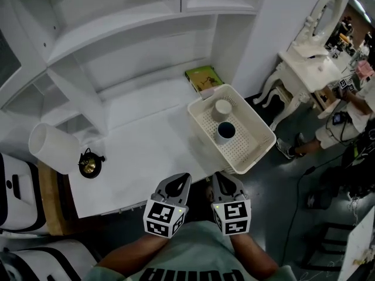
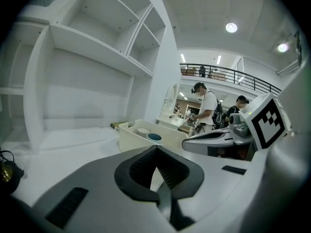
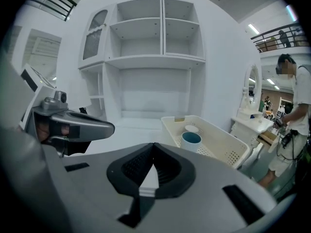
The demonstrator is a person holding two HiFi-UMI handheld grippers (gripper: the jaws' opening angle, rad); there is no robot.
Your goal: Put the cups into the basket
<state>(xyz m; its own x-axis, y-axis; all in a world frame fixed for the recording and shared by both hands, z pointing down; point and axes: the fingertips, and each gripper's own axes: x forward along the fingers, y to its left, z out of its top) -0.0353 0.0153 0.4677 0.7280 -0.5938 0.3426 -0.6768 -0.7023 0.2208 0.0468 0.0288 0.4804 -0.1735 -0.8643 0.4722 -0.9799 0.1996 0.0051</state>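
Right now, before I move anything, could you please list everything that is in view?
basket: one, cream, right end of desk
white cup: one, upright in basket
blue cup: one, upright in basket, nearer than white cup
book: one, green, behind basket
lamp: one, white shade, left end of desk
desk: one, white
shelves: white, above desk
dressing table: one, white, right of desk
person: one, light clothes, beside dressing table
left gripper: grey, jaws shut, empty, at desk's near edge
right gripper: grey, jaws shut, empty, beside it
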